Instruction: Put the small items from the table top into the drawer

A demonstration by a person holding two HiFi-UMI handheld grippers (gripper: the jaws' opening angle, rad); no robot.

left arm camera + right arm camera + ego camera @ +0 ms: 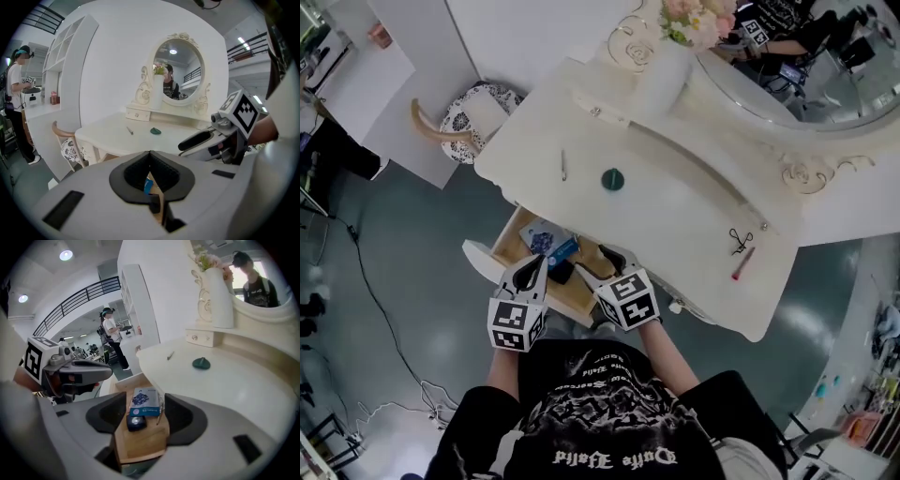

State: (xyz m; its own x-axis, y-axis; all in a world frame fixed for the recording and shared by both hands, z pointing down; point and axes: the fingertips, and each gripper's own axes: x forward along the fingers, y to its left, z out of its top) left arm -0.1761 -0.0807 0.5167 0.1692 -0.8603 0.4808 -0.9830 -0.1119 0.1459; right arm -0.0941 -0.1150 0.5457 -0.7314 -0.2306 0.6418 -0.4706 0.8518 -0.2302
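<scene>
The drawer (pixel 483 259) under the white table (pixel 675 216) stands pulled out. In it lie a blue packet (pixel 144 401) and a small dark case (pixel 135 422). On the table top rest a thin metal piece (pixel 563 165), a round green item (pixel 612 179), a black clip-like thing (pixel 741 241) and a red stick (pixel 742 264). My left gripper (pixel 532 270) hovers over the drawer's front, its pads (pixel 140 171) closed together on nothing. Beside it my right gripper (pixel 602 267) hangs open and empty; in the right gripper view the drawer (pixel 140 441) shows between its jaws (pixel 145 416).
A white vase of flowers (pixel 670 70) and an oval mirror (pixel 806 66) stand along the table's back. A chair with a patterned seat (pixel 473 117) sits at the table's left end. A cable (pixel 370 291) runs over the grey floor. Another person (pixel 110 336) stands far off.
</scene>
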